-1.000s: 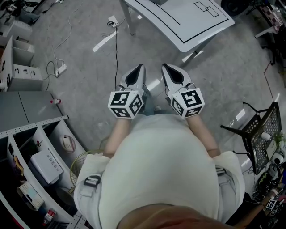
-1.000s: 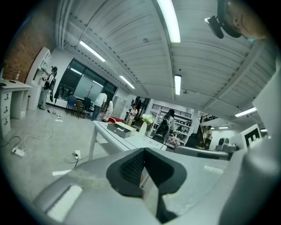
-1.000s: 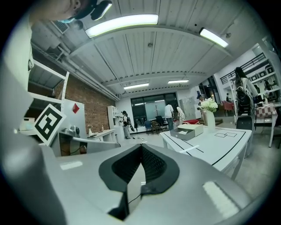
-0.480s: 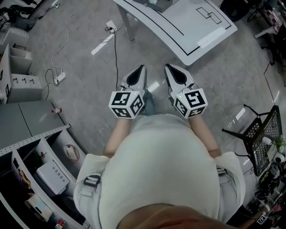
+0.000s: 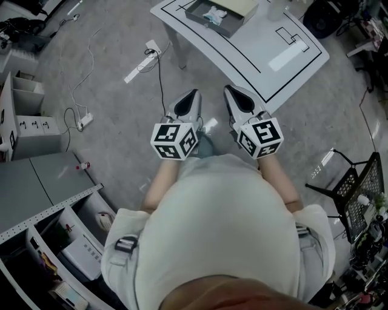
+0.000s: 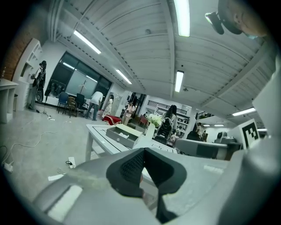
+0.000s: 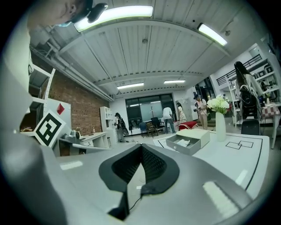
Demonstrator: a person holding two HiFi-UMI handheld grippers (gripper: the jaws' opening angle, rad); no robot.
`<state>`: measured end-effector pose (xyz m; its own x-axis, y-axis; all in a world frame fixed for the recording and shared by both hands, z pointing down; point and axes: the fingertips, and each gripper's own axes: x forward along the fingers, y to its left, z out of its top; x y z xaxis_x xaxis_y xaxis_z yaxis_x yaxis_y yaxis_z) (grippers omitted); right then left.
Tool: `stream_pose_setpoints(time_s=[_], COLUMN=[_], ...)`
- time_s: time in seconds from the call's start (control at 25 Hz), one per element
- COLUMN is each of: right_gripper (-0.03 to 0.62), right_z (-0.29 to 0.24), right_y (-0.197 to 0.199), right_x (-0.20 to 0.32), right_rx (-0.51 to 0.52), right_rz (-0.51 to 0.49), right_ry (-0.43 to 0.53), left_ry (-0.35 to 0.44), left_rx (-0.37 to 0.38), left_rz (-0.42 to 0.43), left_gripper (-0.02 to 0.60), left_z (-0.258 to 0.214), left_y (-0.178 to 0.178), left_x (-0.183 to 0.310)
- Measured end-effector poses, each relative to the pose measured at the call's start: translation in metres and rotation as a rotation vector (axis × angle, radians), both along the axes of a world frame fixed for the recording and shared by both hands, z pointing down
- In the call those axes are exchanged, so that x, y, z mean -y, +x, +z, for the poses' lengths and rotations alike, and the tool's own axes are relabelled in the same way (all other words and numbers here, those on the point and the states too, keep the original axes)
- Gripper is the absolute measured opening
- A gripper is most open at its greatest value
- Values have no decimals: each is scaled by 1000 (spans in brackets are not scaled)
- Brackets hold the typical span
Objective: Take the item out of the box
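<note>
Approach stage, nothing grasped yet. Left gripper and right gripper held side by side in front of the body, both clenched on nothing and aimed toward the white counter ahead. Probably kept shut because nothing lies within reach. Open grey box on the counter, pale crumpled item inside it, well apart from either gripper. Presumably next: a reach with the jaws parted over the item.

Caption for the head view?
Shut and empty, the left gripper and right gripper point toward the white table holding the open box.
</note>
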<state>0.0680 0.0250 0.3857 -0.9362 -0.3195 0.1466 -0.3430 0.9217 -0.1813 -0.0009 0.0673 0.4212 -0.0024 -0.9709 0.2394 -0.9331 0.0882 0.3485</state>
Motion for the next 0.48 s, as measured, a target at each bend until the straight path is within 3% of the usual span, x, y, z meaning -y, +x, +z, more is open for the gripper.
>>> stream_pose_setpoints(time_s=[0.48], right_gripper=[-2], right_z=[-17], right_y=[-83], right_x=[54], right_rx=[-1], right_rz=[52], right_ry=[12], left_ry=[18], left_rx=[2], left_rz=[67], left_gripper=[0], left_z=[-17], left_y=[-83], left_x=[64])
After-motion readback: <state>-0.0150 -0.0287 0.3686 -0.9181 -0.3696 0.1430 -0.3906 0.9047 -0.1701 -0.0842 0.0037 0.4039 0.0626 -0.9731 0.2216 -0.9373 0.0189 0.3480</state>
